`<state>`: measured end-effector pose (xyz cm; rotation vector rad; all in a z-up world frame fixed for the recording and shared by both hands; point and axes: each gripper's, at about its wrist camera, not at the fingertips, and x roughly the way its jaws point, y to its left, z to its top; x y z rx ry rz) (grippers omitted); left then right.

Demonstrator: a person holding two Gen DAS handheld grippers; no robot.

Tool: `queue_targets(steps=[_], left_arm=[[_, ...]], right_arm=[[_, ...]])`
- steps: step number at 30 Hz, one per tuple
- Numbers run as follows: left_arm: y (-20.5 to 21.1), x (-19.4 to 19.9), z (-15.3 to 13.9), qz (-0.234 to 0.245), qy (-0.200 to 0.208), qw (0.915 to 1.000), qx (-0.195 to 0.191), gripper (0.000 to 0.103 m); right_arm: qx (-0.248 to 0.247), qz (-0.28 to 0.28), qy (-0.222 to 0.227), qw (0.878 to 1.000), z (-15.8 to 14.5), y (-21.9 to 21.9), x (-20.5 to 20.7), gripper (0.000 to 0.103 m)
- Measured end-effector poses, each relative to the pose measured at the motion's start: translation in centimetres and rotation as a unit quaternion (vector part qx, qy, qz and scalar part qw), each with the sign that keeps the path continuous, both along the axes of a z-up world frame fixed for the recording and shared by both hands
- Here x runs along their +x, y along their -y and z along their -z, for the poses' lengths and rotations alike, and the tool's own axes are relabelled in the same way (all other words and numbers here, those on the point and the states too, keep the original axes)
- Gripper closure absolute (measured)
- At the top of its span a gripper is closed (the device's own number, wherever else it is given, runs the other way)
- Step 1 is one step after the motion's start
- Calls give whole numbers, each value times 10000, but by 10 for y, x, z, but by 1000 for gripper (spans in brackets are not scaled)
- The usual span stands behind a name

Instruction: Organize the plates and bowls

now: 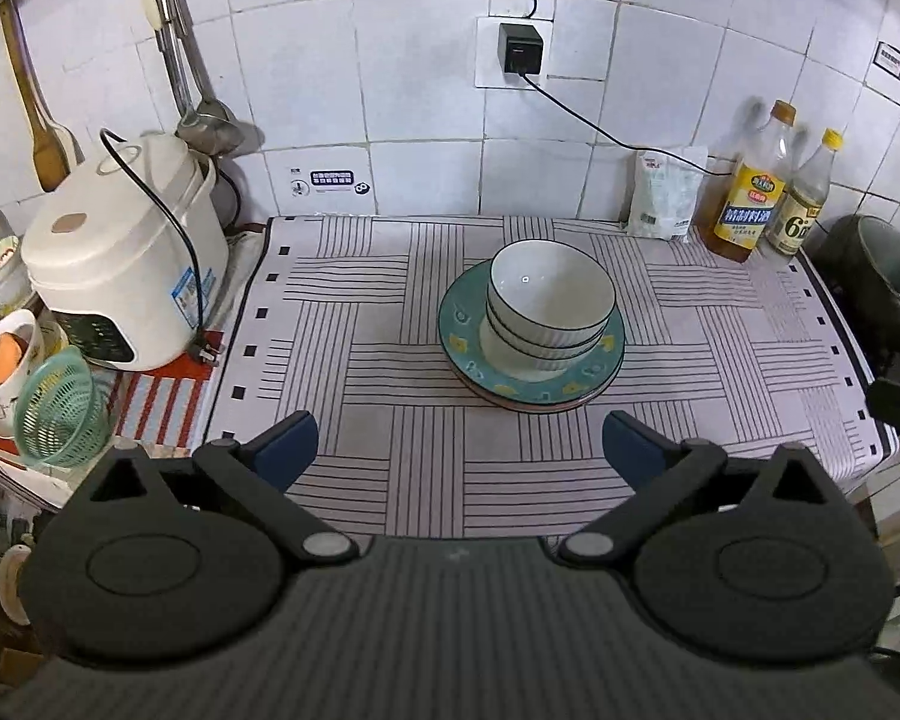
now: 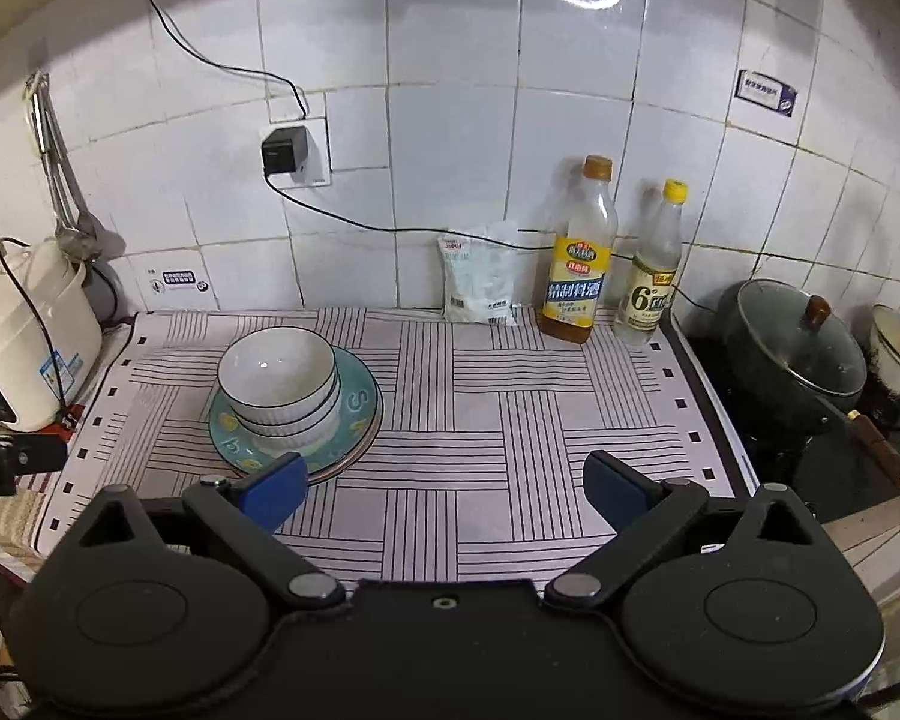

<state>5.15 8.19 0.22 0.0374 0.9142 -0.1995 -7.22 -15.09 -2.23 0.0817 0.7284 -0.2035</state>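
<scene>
Three white ribbed bowls with dark rims (image 1: pixel 549 306) sit nested on a teal plate with yellow marks (image 1: pixel 462 333), which lies on another plate with a reddish edge. The stack stands on the striped cloth (image 1: pixel 390 420) in the middle of the counter. My left gripper (image 1: pixel 459 450) is open and empty, in front of the stack and apart from it. In the right wrist view the bowls (image 2: pixel 279 381) and the teal plate (image 2: pixel 360 405) are at the left. My right gripper (image 2: pixel 444 495) is open and empty, its left finger just in front of the plate's edge.
A white rice cooker (image 1: pixel 120 264) with its cord stands left, beside a green basket (image 1: pixel 60 408) and a cup. Two bottles (image 2: pixel 579 252) and a white bag (image 2: pixel 480 282) stand at the back wall. A lidded dark pot (image 2: pixel 798 354) sits on the stove at the right.
</scene>
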Motion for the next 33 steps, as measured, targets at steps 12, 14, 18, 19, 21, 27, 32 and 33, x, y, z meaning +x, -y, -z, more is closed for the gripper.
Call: queue_targets(steps=[12,14,18,19,21,27,32,33], left_arm=[[-5,-21,-4,110,91,9995,267,0],[-5,-25,-5,158,160,9993,299,0],[-4,-31,-4,174,283,9988,366,0],[-5,-32,-4,166,314,9987,363,0],[-5,-33,-2,146,316,9988,350,0],[-7,-33,5,149,303,9988,368,0],[-8,-35,6,220,305,9991,174,0],[-8,-35,7,225,291,9992,123,0]], right_arm=[[-208,9,189,9996,1,-22,-20,3],[-143,-24,203,9997,3,-26,-21,3],[-126,-32,195,9997,6,-32,-24,3],[-133,-17,204,9997,6,-33,-25,3],[-145,-1,216,9997,7,-35,-28,3],[-261,42,248,9993,6,-35,-35,3],[-325,109,212,9992,6,-35,-36,3],[-328,123,206,9992,7,-35,-36,3]])
